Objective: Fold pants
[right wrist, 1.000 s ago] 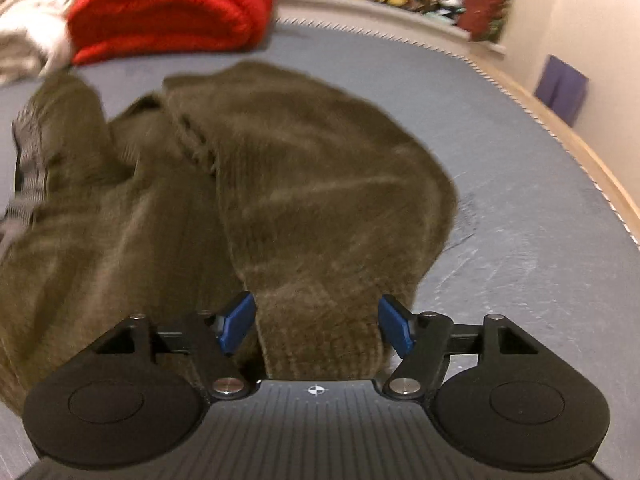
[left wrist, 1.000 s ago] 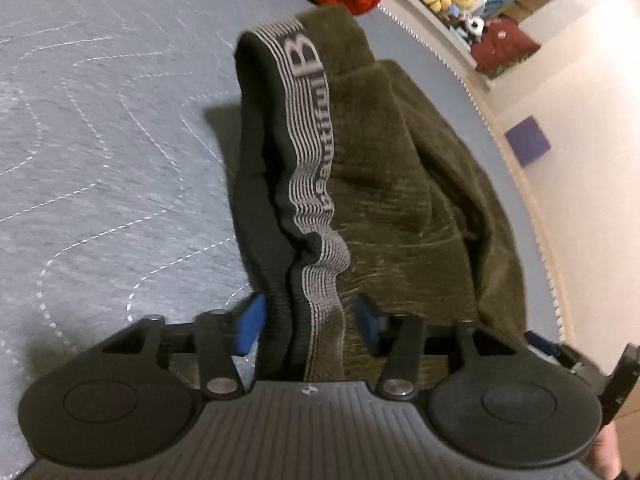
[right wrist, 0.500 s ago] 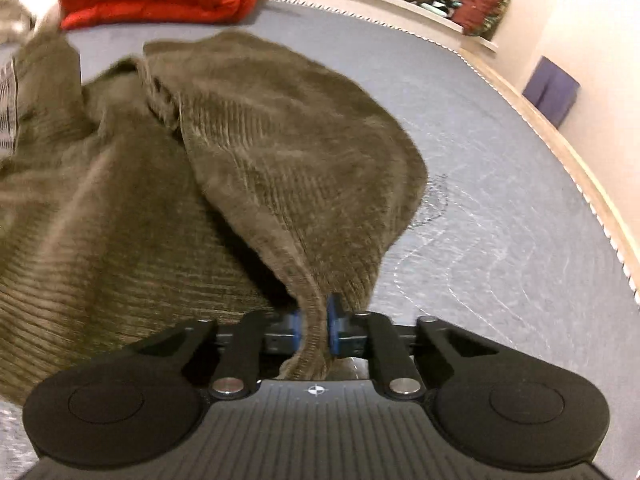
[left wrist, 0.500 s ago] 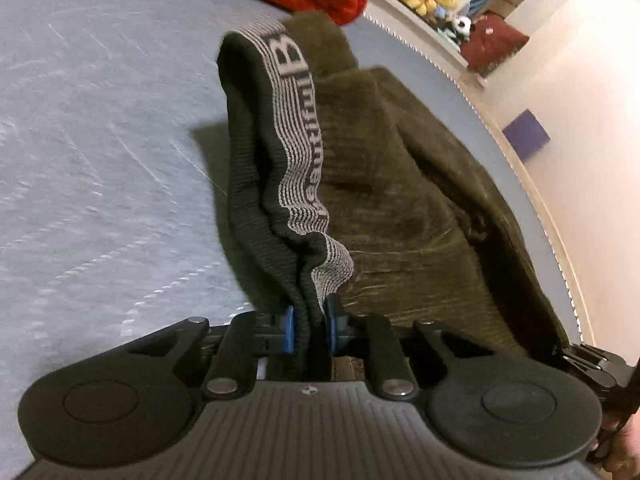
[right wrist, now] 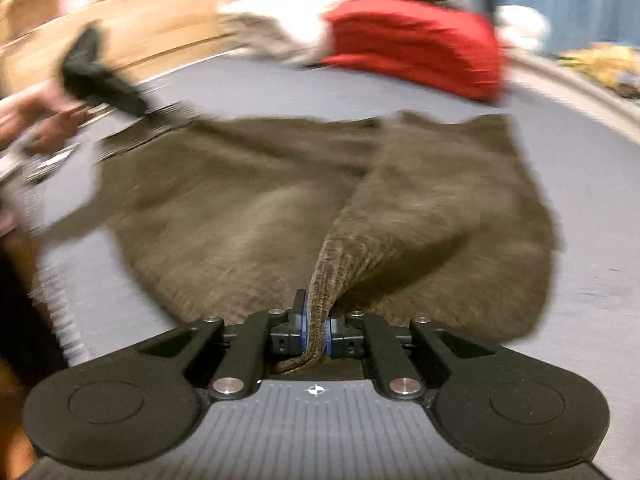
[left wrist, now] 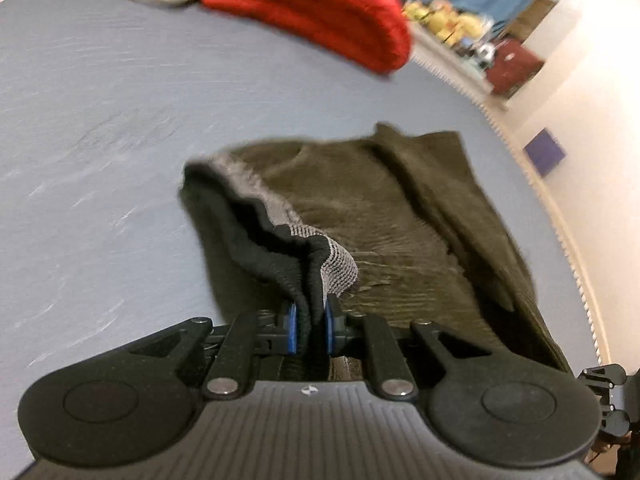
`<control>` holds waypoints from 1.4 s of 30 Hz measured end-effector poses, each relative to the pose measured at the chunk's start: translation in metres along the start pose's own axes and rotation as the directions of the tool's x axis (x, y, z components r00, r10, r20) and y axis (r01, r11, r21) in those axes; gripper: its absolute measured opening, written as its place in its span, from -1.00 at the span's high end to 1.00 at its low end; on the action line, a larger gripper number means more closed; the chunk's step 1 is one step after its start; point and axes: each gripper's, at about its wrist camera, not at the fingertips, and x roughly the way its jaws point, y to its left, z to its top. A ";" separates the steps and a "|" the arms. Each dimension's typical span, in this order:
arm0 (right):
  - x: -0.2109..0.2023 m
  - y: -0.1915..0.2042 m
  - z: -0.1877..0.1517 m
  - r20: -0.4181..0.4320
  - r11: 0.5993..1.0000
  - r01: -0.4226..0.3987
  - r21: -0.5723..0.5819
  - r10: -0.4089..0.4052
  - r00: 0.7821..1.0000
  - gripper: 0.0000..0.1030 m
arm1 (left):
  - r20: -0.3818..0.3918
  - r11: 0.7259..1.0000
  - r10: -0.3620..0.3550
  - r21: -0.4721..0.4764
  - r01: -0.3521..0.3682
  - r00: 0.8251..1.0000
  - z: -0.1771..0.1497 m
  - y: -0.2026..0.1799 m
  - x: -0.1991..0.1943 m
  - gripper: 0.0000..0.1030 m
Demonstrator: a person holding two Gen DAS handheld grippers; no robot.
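Both grippers, earlier agape, now clamped on pants point(left wrist: 400, 220): left gripper point(left wrist: 309, 328), right gripper point(right wrist: 316, 330).

A grey-blue bed point(left wrist: 100, 128) carries the brown pants point(left wrist: 380, 208) near its middle; a red blanket point(left wrist: 320, 4) lies at the far edge.

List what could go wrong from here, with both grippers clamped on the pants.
1. The left gripper pinches only a bunched bit of the waistband; a hard pull might slip it out.
2. The right gripper holds a thin edge of the pants, so the fold may come out skewed.
3. The red bundle lies close behind; the cloth could drag into it.
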 end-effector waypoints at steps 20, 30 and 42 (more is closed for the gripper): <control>0.082 0.005 0.100 0.030 0.980 0.187 0.060 -0.189 0.981 -0.01 | 0.140 0.955 0.139 0.244 -0.170 0.980 -0.001 -0.092 0.017 0.06; 0.140 -0.019 0.109 -0.084 0.935 0.326 0.143 -0.317 0.945 0.67 | 0.062 0.933 0.139 0.326 -0.151 0.988 0.001 -0.119 0.074 0.06; -0.066 -0.096 -0.053 -0.179 0.938 0.206 0.280 -0.160 0.971 0.73 | 0.034 0.932 0.103 0.345 -0.109 0.994 0.000 -0.127 0.098 0.06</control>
